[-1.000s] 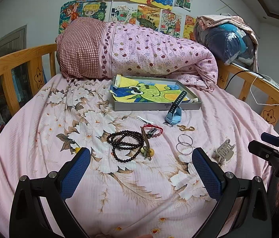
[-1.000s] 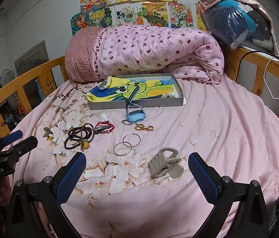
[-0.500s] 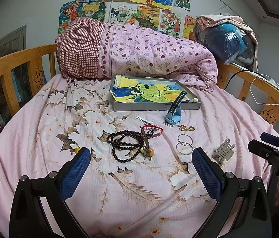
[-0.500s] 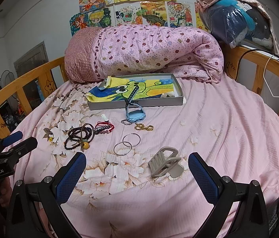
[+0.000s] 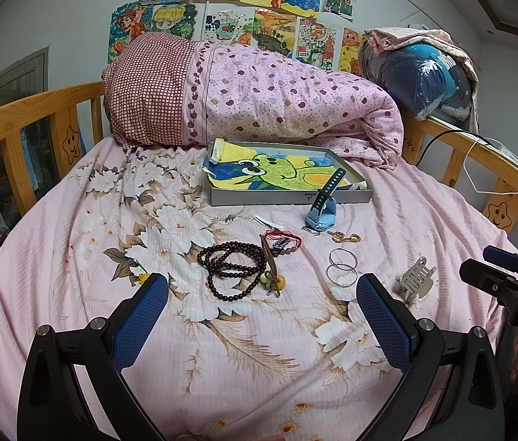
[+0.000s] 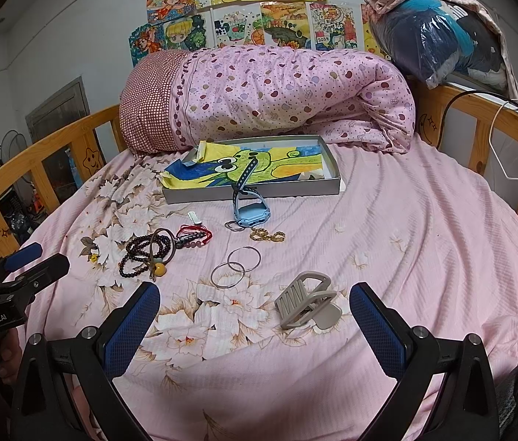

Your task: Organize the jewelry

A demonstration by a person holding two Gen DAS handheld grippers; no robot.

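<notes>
**Jewelry waits on the bed**

Nothing has moved since a second ago. Both the left gripper (image 5: 261, 299) and the right gripper (image 6: 255, 307) hang wide, holding nothing. Beads (image 5: 231, 266), two rings (image 5: 341, 266), a watch (image 5: 322, 210) and a hair clip (image 6: 306, 303) lie on the bed (image 6: 424, 228), near the far box (image 6: 259, 193).

Your two wrist views look low from the bed's near edge toward the far quilt (image 5: 259, 99), sharing the jewelry-strewn middle.
</notes>
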